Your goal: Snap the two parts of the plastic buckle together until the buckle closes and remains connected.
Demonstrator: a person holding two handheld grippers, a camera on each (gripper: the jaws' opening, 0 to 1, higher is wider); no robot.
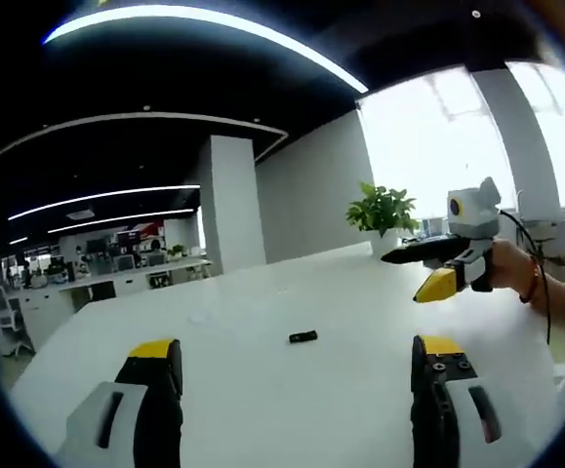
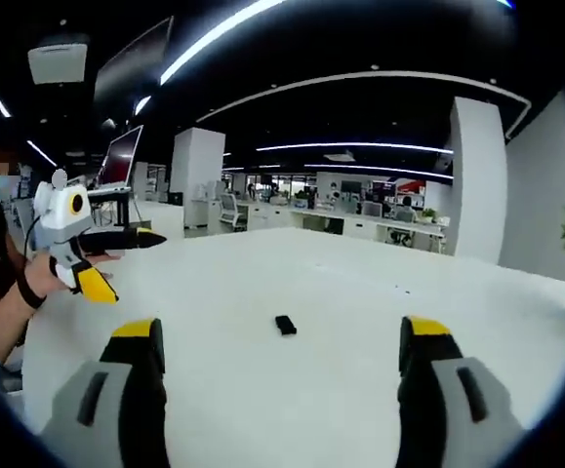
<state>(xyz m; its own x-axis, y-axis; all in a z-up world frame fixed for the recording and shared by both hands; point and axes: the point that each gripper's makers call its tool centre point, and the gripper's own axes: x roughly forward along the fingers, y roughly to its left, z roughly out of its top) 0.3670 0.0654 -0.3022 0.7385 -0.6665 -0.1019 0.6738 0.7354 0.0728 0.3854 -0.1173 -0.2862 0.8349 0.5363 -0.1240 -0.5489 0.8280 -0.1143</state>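
Black buckle (image 1: pixel 302 336) lies on white table (image 1: pixel 262 292); both grippers' jaws spread.

Buckle (image 1: pixel 302 336) lies on table (image 1: pixel 262 292), ahead of and between left gripper (image 1: pixel 297 366) jaws. Right gripper (image 1: pixel 436 271) hangs above table at far right, potted plant (image 1: pixel 383 213) behind it. Right gripper view: buckle (image 2: pixel 285 325) ahead, left gripper (image 2: pixel 106 263) at left.

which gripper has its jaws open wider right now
Neither: both stand wide open. The left gripper and the right gripper each frame the small black buckle on the white table, touching nothing.
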